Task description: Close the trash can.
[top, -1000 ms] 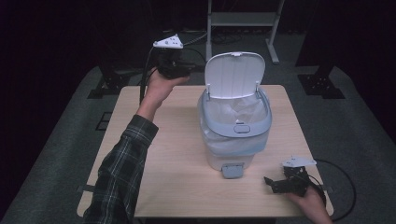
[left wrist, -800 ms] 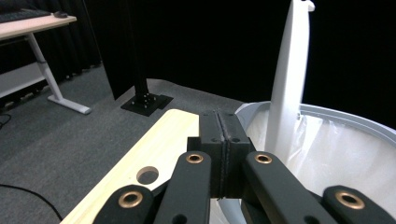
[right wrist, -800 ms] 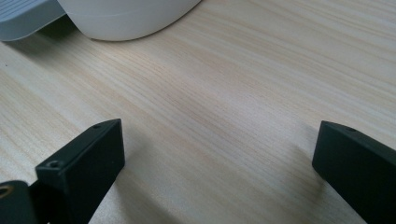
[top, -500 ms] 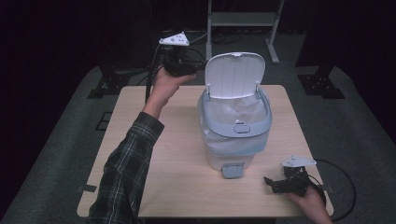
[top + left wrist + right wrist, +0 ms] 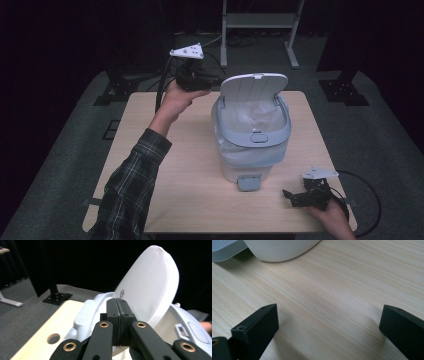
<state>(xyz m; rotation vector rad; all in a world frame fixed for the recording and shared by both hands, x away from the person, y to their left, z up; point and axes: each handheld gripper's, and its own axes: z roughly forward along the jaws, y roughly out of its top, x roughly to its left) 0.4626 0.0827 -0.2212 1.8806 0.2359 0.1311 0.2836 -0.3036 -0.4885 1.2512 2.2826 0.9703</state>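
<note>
— Centre of the bench (image 5: pixel 165 150)?
— Squarely there: white bin (image 5: pixel 250 145), lid (image 5: pixel 254 88) tipped up and back, pale liner (image 5: pixel 250 112) showing inside, grey pedal (image 5: pixel 249 182) at the near foot.

— And the left gripper (image 5: pixel 207 80)?
— Raised off the bench at the far left corner, just beside the lid's back, held in the left hand (image 5: pixel 177 97) of an arm in a plaid sleeve (image 5: pixel 130 185). Jaws pressed flat together with nothing between, seen plainly in the left gripper view (image 5: pixel 117 315); white underside of the lid (image 5: pixel 150 287) close ahead, bin rim (image 5: pixel 190 325) below it.

— Right gripper (image 5: pixel 300 196)?
— Low at the near right corner, right hand (image 5: pixel 330 215) on it, grey three-cornered plate (image 5: pixel 319 173) on top, black cable (image 5: pixel 360 200) looping off the bench edge. Jaws spread wide, empty; bare wood grain between them in the right gripper view (image 5: pixel 329 325), bin base (image 5: pixel 279 250) and pedal (image 5: pixel 227 250) at the top.

— Near the bin?
— Apart from it, to the pedal's right.
</note>
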